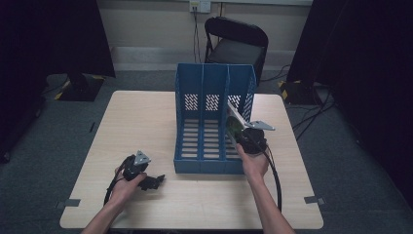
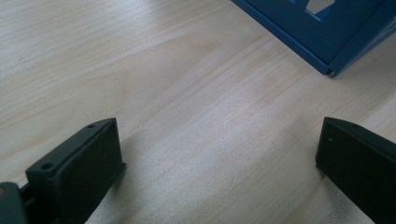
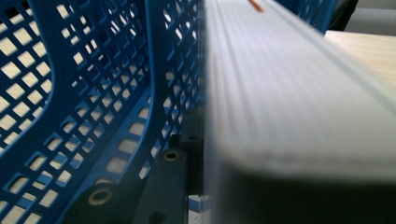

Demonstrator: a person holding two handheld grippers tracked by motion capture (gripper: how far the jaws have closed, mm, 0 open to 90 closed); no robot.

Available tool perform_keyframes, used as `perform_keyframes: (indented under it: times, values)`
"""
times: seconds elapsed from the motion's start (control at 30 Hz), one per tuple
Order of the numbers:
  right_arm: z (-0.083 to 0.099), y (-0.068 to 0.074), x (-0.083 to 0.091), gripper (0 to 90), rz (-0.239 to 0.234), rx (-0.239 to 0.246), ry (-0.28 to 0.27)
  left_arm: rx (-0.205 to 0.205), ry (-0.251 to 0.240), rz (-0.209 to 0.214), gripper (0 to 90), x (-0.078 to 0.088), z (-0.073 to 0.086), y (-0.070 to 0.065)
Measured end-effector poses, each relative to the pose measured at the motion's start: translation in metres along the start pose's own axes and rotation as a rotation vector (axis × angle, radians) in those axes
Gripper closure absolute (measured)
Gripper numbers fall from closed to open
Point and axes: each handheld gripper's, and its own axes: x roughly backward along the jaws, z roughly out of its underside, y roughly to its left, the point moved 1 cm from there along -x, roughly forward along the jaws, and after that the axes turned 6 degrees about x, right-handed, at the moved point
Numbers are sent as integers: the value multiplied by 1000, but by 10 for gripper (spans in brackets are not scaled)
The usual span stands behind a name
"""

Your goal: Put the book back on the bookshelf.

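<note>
Table [image 1: 146, 122]: pale wood top on grey carpet; it carries the rack and both of the person's hands.
File rack [image 1: 204, 122]: blue, three slots side by side, perforated walls, standing upright at the middle of the table with its open side toward the person. In the right gripper view its mesh wall [image 3: 93, 93] runs just beside the book.
Book [image 1: 235, 120]: thick, pale page edges showing, tilted, its upper end leaning into the rack's right-hand slot and its lower end in the right gripper. In the right gripper view its page block [image 3: 289, 93] lies close to the lens, blurred.
Right gripper [image 1: 246, 139]: raised at the rack's right front, jaws clamped on the book's lower end.
Left gripper [image 1: 152, 182]: resting low on the table left of the rack's front corner, jaws [image 2: 215, 163] spread wide over bare wood, nothing between them.
</note>
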Motion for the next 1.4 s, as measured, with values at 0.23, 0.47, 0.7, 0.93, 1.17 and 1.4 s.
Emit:
perform_keyframes:
  times: [0.23,0.47,0.7,0.93,1.17,1.4]
  values:
    - [3,-1,-4,764,2,13,25,0,0,0,0,0,0,0]
    - [7,0,-6,763,3,18,43,-1,0,0,0,0,0,0]
    - [10,0,-5,758,-4,17,39,1,-1,0,0,0,0,0]
    - [16,1,0,757,-6,25,51,-2,0,0,0,0,0,0]
    - [21,0,5,752,-13,15,27,-1,-1,1,0,0,0,0]
    - [23,2,9,736,-22,5,14,0,-3,1,0,0,0,0]
